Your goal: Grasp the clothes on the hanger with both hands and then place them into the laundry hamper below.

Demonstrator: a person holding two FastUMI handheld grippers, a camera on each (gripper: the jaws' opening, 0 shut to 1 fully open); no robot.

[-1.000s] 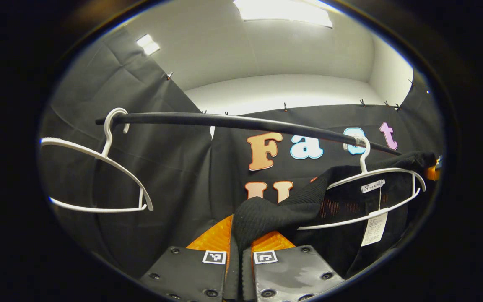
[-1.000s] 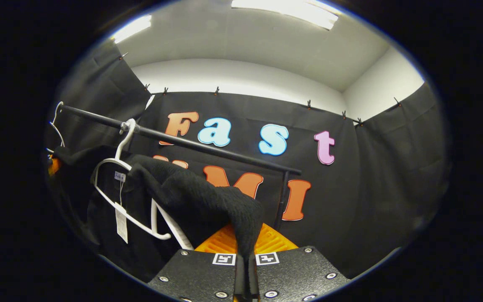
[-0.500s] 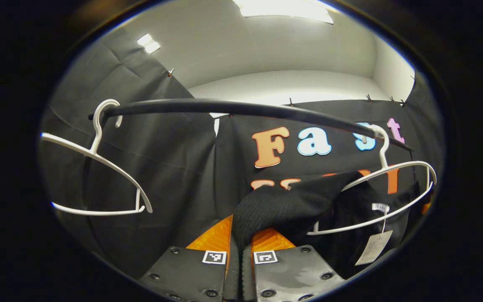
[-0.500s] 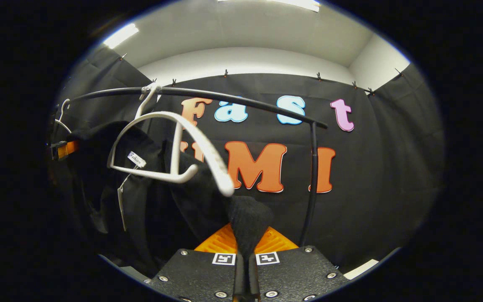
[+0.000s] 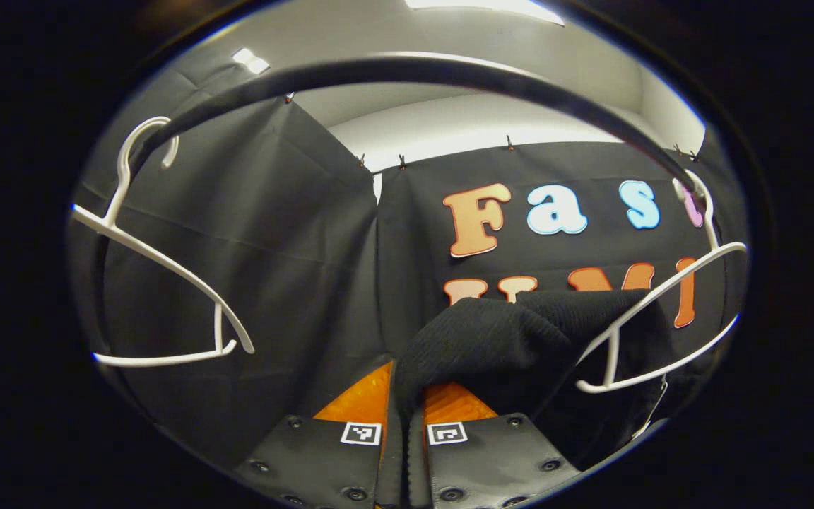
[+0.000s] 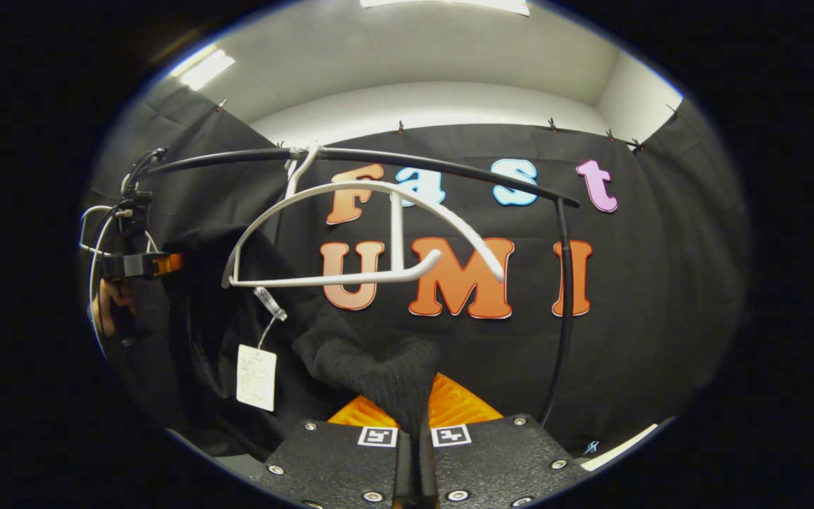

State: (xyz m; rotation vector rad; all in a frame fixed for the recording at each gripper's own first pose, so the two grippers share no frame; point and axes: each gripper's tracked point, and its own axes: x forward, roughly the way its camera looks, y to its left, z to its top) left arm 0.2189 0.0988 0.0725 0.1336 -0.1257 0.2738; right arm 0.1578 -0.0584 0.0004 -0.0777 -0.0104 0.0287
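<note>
Progress is sitting somewhere past the halfway mark, as I am judging it. I am pinching a fold of the black knit garment in my left hand-held gripper, fingers closed on the cloth, and I am pinching another fold of it in my right hand-held gripper, closed on the fabric the same way. The white hanger is hanging bare on the black rail, and the garment is drooping below it between my two grips, its paper tag dangling free. So the two-handed grasp is done, and the pull off the hanger is looking done too, though in the left gripper view some cloth is lying close against the hanger's near arm and I cannot tell whether it is touching. A second, empty hanger is hanging further along the rail. Lowering the garment into the hamper and letting go are what I am judging to be left.
</note>
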